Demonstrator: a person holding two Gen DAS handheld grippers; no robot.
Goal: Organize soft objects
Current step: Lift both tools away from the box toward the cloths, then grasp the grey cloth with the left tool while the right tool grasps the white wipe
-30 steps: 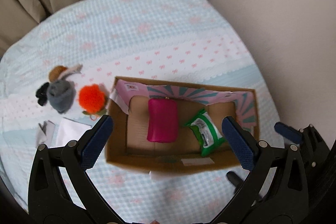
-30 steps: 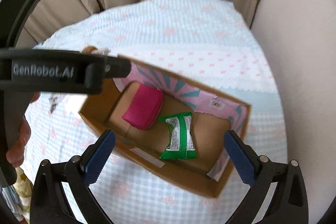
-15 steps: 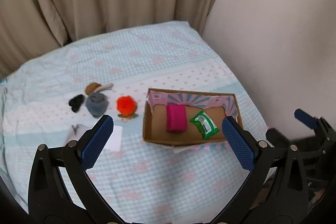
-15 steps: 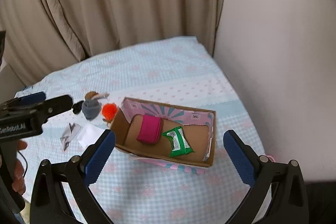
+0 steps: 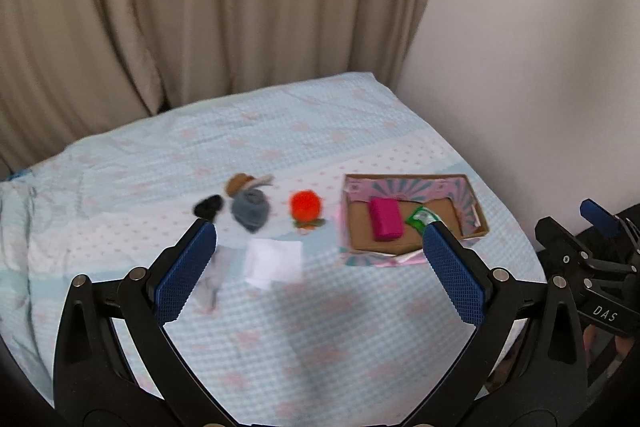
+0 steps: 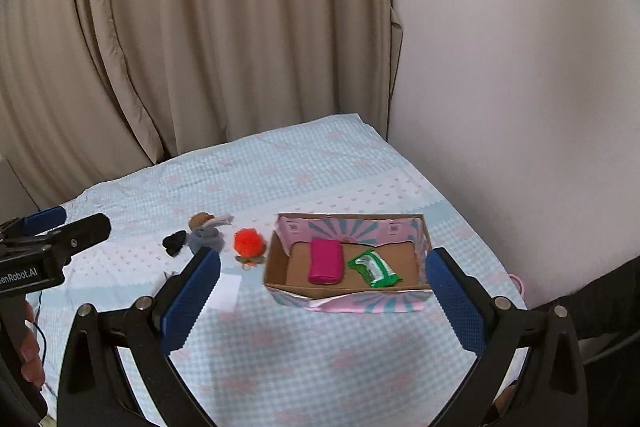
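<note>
Both claws are spread wide with nothing between the fingers: the left gripper (image 5: 320,259) hangs over the bed (image 5: 304,339) and the right gripper (image 6: 322,285) does the same a bit further over, each holding nothing. Going left to right across the blue checked bedding, first comes a small black soft thing (image 5: 208,207), then right beside it a grey plush toy (image 5: 250,211) with a brown cap-like bit (image 5: 238,183) at its far end, touching it. Near that, but apart, sits a fuzzy orange pom-pom (image 5: 306,205) on a little green and orange base. Closer to the camera, in front of the grey toy, lies a flat white sheet (image 5: 274,261), plus a crumpled greyish scrap (image 5: 210,287) just beside the left finger; too blurry to say what it is. Then the cardboard box (image 6: 280,255) with the pink and teal lining, open on top. Inside it a magenta pouch (image 6: 326,261) lies on the left side and a green snack packet (image 6: 374,267) just to its right, both flat on the bottom. Beige curtain (image 6: 200,27) behind, plain wall (image 6: 520,67) on the right.
</note>
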